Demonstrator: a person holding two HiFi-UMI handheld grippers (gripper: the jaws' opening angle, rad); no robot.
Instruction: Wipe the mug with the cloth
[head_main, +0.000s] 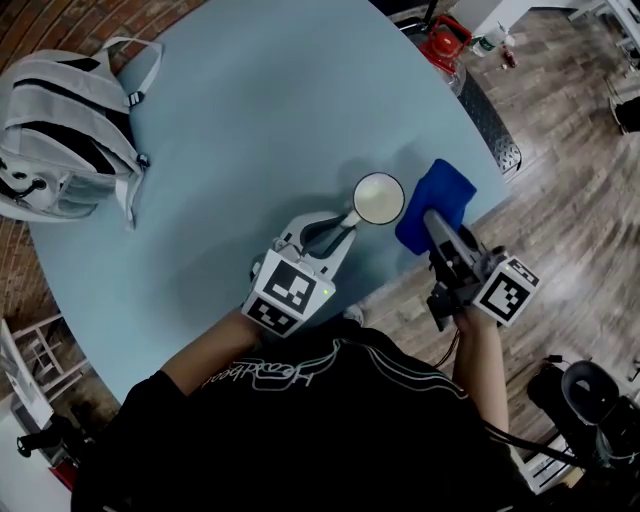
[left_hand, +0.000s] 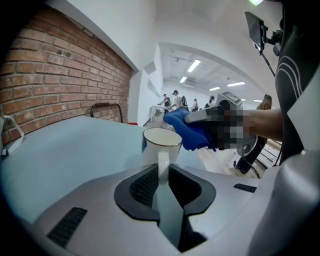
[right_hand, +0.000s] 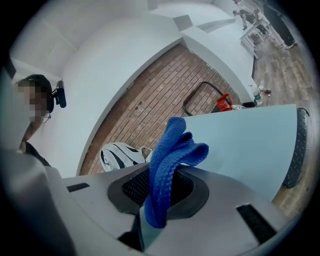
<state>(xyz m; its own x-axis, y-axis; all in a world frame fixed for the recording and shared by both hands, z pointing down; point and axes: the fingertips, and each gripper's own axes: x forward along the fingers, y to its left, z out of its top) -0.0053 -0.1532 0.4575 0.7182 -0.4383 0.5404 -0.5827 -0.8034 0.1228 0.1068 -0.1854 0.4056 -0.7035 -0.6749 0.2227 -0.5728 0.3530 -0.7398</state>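
Note:
A white mug stands upright on the pale blue round table, near its right edge. My left gripper is shut on the mug's handle, which shows as a white strip between the dark pads. The mug looks empty. Just right of the mug, a folded blue cloth is clamped in my right gripper and hangs over the table's edge. In the right gripper view the cloth sticks up out of the shut jaws. In the left gripper view the cloth is close beside the mug's rim, apart from it.
A grey and black backpack lies at the table's far left. A red object stands off the table's far right edge. Wooden floor lies to the right. A brick wall runs behind the table.

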